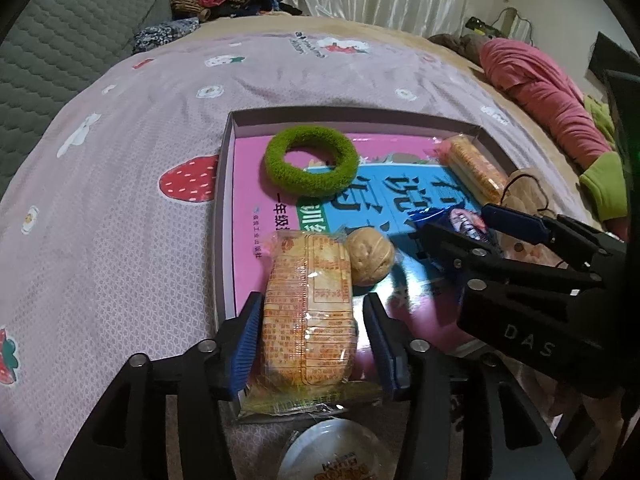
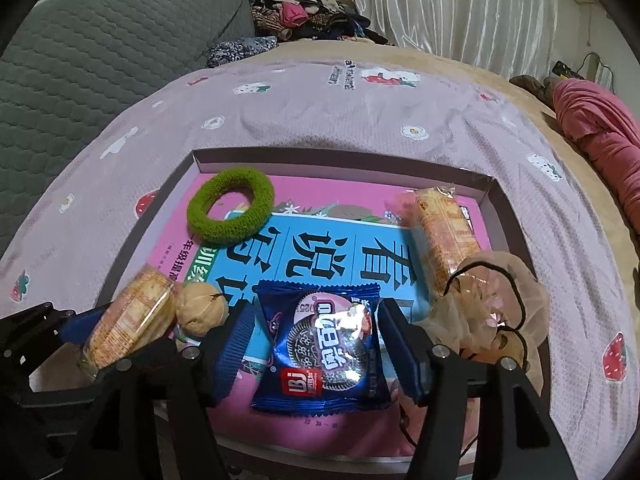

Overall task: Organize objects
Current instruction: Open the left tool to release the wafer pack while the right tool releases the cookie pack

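two grippers over the shallow box [image 2: 505, 216] on the bed. left gripper [image 1: 314, 340] jaws apart, orange cracker pack [image 1: 308, 312] lying between, untouched. right gripper [image 2: 316, 354] jaws apart around blue cookie packet [image 2: 324, 348], lying in the box.

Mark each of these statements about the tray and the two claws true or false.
1. A green ring lies in the tray. True.
2. The blue cookie packet sits between the left claw's fingers. False: it is at the right claw; the left claw straddles an orange cracker pack.
3. A walnut touches that cracker pack. True.
4. The tray is bare inside. False: a pink book lines it.
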Action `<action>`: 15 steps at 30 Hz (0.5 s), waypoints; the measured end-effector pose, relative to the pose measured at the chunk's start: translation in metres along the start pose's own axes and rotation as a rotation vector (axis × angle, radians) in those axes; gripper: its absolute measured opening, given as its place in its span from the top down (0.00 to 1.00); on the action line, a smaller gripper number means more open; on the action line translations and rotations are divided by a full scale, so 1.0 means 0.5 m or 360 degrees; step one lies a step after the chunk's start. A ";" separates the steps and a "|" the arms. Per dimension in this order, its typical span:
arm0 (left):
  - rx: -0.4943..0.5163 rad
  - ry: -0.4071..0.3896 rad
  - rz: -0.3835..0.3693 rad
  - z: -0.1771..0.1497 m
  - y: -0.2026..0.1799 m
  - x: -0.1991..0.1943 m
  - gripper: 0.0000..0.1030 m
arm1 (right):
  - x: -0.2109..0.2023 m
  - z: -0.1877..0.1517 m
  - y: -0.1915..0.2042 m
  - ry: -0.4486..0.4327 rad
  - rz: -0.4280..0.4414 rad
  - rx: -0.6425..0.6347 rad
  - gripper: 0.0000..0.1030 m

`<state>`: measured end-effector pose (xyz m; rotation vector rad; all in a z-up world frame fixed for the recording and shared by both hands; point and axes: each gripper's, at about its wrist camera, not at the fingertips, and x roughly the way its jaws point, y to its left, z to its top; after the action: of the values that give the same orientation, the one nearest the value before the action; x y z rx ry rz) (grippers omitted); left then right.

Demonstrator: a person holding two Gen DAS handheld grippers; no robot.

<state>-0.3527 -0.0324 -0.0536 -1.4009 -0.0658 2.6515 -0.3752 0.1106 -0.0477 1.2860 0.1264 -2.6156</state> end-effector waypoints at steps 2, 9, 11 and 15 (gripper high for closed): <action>0.0013 -0.0013 0.0013 0.000 -0.005 -0.006 0.43 | -0.003 0.001 0.002 -0.0007 0.0002 -0.0003 0.37; 0.0007 -0.0043 0.0028 0.002 0.002 -0.023 0.32 | -0.028 0.008 0.009 -0.0063 0.0003 0.0001 0.33; 0.0008 -0.0050 0.0033 0.003 0.002 -0.027 0.32 | -0.038 0.009 0.010 -0.0083 0.0004 0.0002 0.33; 0.0003 -0.0070 0.0037 0.004 0.004 -0.038 0.32 | -0.060 0.012 0.011 -0.0134 0.0002 0.0005 0.33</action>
<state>-0.3439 -0.0370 -0.0369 -1.3509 -0.0522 2.7008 -0.3607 0.1091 -0.0202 1.1743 0.1073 -2.6648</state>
